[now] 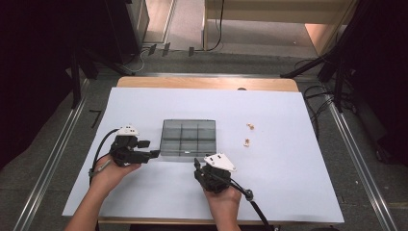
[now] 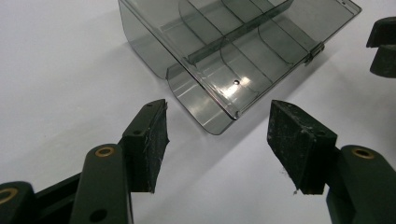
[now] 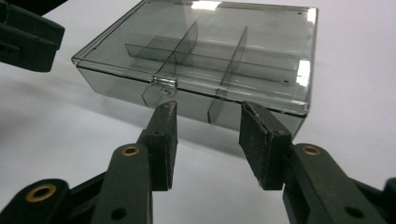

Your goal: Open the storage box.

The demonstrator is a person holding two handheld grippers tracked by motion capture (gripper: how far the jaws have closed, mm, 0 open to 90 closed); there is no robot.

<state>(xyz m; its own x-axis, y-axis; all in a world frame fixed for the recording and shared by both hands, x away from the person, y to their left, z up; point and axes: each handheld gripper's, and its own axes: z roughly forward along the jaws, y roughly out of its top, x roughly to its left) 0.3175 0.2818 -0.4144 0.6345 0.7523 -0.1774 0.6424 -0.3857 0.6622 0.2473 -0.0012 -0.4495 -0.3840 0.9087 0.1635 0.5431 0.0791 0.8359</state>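
A: In the middle of the white table, the smoky clear compartment box is lying flat with its lid down, and both grippers are closing in on its near side. How should this step be handled?

B: I'm judging that the lid is about to be opened. The right gripper is pointing straight at the front wall, just beside the small latch, so it should be nudging in low and square to catch that tab without pushing the box away.

A: And the left gripper?

B: It is lining up on the near left corner of the box; it should be bracing that corner while the latch is being lifted.

A: How are the fingers standing?

B: The left jaws are spread wide, gripping nothing and touching nothing. The right jaws are parted more narrowly, also empty, with the box just ahead of their tips.

A: Anything else nearby?

B: Two small pale pieces are lying well apart, to the box's right.
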